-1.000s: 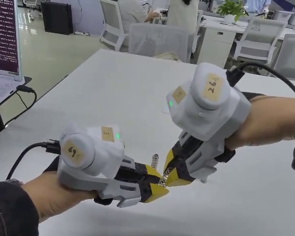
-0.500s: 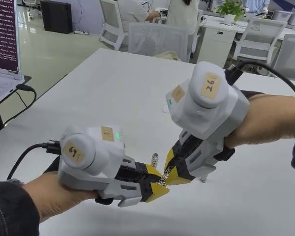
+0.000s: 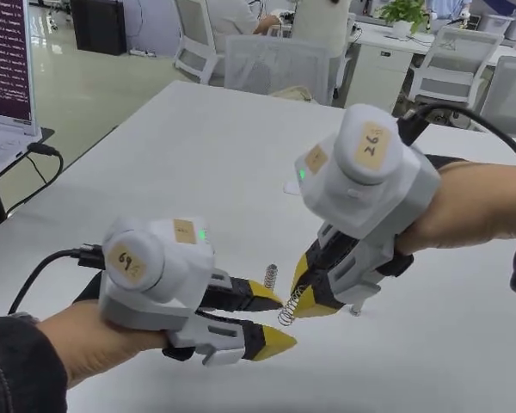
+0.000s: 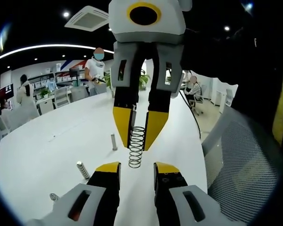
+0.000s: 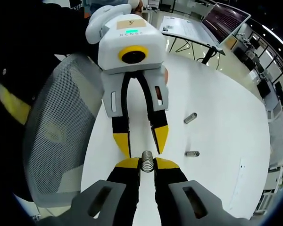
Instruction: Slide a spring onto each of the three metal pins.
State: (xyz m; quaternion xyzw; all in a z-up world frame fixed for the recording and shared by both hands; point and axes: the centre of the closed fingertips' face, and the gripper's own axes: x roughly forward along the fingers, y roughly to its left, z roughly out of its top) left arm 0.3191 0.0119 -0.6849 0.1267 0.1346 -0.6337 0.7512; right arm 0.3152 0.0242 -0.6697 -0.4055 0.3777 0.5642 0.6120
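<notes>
Low in the centre of the head view, the right tool [image 3: 303, 299] is closed on one end of a small coiled metal spring [image 3: 287, 311], and the rest of the coil sticks out past its yellow tips. At lower left the left tool [image 3: 279, 320] faces it with jaws spread apart, gripping nothing. In the left gripper view the free end of the spring sits mid-frame, just above the gap between those open jaws. Both tools are over the white counter [image 3: 198, 155]. A short upright metal pin already wearing a spring [image 3: 271, 276] stands just behind the tool tips. Left of centre in the left gripper view stands a bare metal pin [image 4: 113, 141].
</notes>
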